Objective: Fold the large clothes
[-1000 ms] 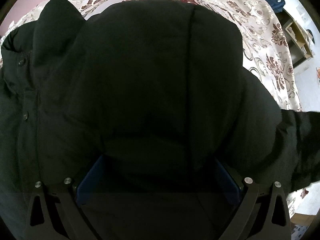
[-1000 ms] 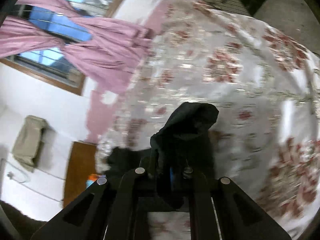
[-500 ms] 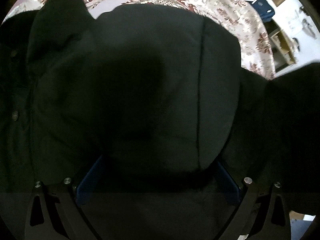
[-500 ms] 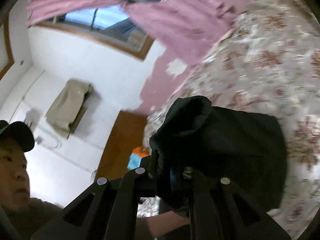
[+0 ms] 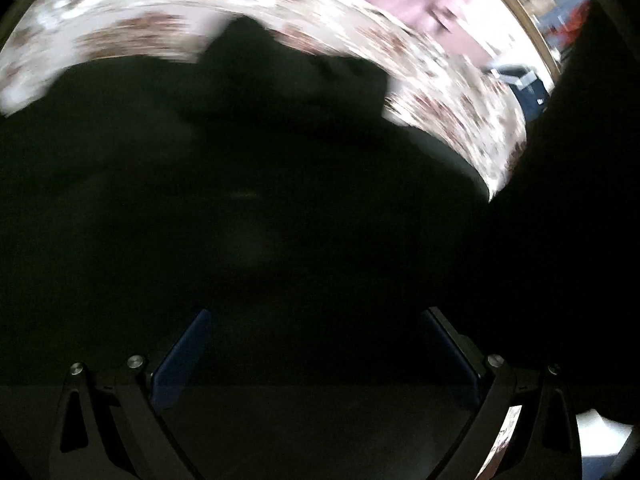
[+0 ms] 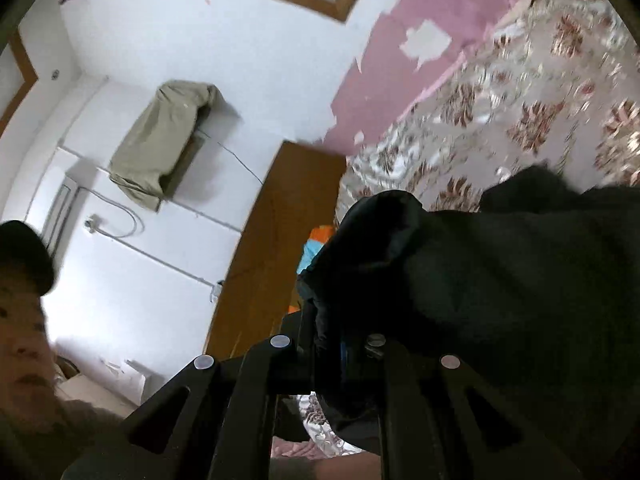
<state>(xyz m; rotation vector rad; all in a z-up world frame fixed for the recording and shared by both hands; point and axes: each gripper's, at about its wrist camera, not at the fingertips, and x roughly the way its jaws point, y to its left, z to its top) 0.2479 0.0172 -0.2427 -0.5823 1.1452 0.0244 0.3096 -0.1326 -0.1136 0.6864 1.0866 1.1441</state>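
I see free bed [image 6: 520,92] past the coat [image 6: 500,280] edge. R hand-held gripper [image 6: 340,350] clamped on coat; L hand-held gripper [image 5: 316,344] wide apart, grip unclear.

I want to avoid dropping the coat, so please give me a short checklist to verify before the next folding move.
1. Right gripper shut on the black coat: ok, fabric bunched between its fingers.
2. Left gripper gripping the coat: cannot tell; jaws stand wide, dark fabric fills the gap.
3. Flowered bedspread free to lay the coat on: ok, bare cloth shows beyond it.
4. Coat lying flat: cannot tell, left view dark and blurred.
5. Coat clear of the wooden furniture: ok.
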